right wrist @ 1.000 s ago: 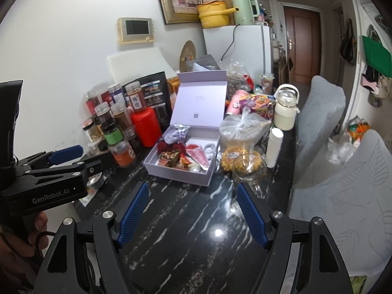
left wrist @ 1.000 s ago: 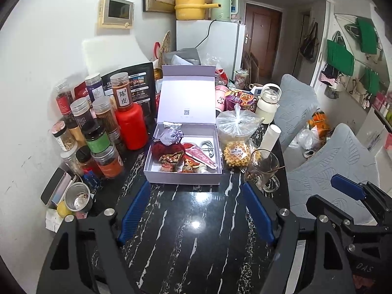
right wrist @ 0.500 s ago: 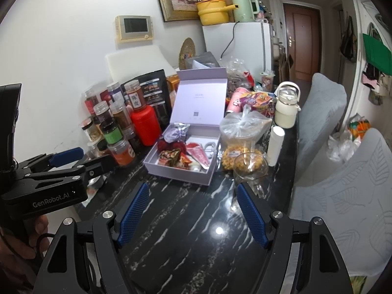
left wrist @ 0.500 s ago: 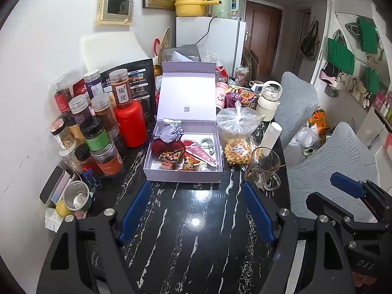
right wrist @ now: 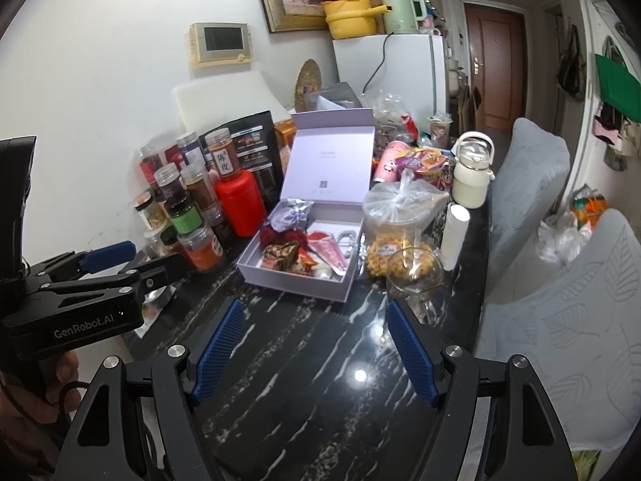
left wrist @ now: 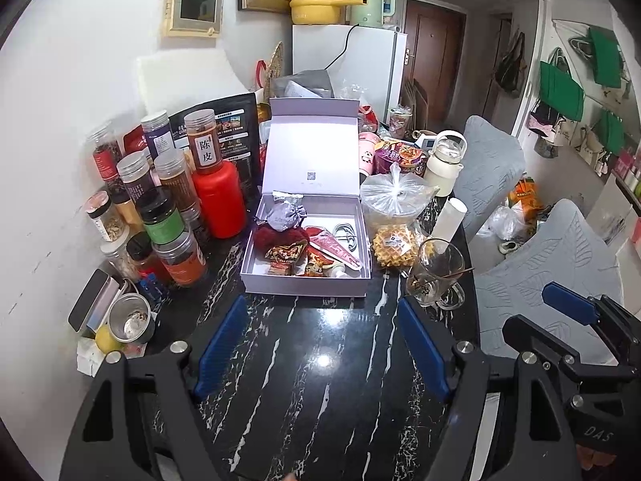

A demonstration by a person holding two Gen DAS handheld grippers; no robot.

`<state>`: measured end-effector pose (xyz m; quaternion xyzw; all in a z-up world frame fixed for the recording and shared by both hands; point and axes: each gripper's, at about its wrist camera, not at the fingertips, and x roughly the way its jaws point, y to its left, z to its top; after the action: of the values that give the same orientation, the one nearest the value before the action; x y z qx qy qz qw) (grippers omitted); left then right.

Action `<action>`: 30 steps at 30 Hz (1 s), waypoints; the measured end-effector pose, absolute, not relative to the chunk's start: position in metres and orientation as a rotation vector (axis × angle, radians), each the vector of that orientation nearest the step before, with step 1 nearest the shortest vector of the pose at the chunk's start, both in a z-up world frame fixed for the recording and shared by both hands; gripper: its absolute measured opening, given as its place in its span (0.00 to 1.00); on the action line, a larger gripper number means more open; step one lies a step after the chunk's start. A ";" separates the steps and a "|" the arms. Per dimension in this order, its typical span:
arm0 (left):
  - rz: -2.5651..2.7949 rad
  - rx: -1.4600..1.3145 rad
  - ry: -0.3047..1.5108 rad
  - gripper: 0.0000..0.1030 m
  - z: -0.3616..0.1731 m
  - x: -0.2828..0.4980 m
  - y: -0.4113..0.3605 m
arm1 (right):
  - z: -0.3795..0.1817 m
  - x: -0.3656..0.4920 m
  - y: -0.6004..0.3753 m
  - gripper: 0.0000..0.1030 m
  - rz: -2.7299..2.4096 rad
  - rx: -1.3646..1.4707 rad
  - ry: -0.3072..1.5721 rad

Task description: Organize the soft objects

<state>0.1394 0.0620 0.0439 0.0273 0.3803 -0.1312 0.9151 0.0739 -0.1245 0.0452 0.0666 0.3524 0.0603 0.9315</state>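
Pink pouch [left wrist: 335, 249] flat in open box [left wrist: 256, 258], long axis diagonal, tip near-right.

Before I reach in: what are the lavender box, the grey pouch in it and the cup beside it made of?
Lavender box: matte paperboard, probably; crisp folded lid. Grey pouch: soft fabric, gathered and puckered at the top. Cup: clear glass, see-through with bright glints.

Left wrist view: angled down from just above the black white-veined marble table [left wrist: 304, 360], facing the open lilac cardboard box [left wrist: 306, 280] at frame centre, white wall left, brown wooden door [left wrist: 434, 64] upper right. Right wrist view: same downward tilt, set further right, box [right wrist: 296, 276] left of centre. Shared: table, box, red plastic canister [left wrist: 219, 200], white fridge [right wrist: 400, 76].
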 end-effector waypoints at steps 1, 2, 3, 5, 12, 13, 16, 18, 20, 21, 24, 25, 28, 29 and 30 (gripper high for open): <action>-0.270 0.055 0.783 0.75 0.044 0.139 0.062 | 0.045 0.075 -0.124 0.73 0.124 0.136 0.723; -0.272 0.055 0.784 0.75 0.044 0.140 0.062 | 0.045 0.074 -0.123 0.73 0.124 0.137 0.725; -0.272 0.052 0.784 0.75 0.044 0.139 0.063 | 0.044 0.075 -0.123 0.73 0.125 0.137 0.726; -0.270 0.052 0.785 0.75 0.044 0.140 0.064 | 0.044 0.075 -0.121 0.73 0.126 0.138 0.728; -0.264 0.053 0.782 0.75 0.044 0.139 0.066 | 0.044 0.075 -0.121 0.73 0.124 0.134 0.727; -0.262 0.053 0.781 0.75 0.044 0.139 0.066 | 0.044 0.076 -0.121 0.73 0.124 0.132 0.728; -0.260 0.054 0.781 0.75 0.044 0.139 0.067 | 0.044 0.076 -0.121 0.73 0.123 0.130 0.729; -0.258 0.052 0.783 0.75 0.044 0.139 0.067 | 0.044 0.076 -0.121 0.73 0.124 0.130 0.729; -0.258 0.052 0.782 0.75 0.044 0.139 0.067 | 0.044 0.076 -0.121 0.73 0.123 0.130 0.729; -0.257 0.054 0.782 0.75 0.044 0.139 0.067 | 0.044 0.076 -0.120 0.73 0.122 0.129 0.729; -0.252 0.054 0.783 0.75 0.044 0.139 0.067 | 0.044 0.076 -0.120 0.73 0.123 0.131 0.729; -0.253 0.054 0.784 0.75 0.044 0.139 0.067 | 0.044 0.076 -0.120 0.73 0.123 0.131 0.730; -0.254 0.053 0.790 0.75 0.042 0.139 0.067 | 0.043 0.075 -0.120 0.73 0.123 0.129 0.732; -0.253 0.054 0.792 0.75 0.042 0.139 0.066 | 0.043 0.075 -0.121 0.73 0.123 0.129 0.733; -0.251 0.057 0.795 0.75 0.041 0.139 0.066 | 0.042 0.075 -0.121 0.73 0.123 0.128 0.734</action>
<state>0.1389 0.0658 0.0410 0.0278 0.3858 -0.1217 0.9141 0.0752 -0.1211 0.0422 0.0626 0.3581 0.0601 0.9296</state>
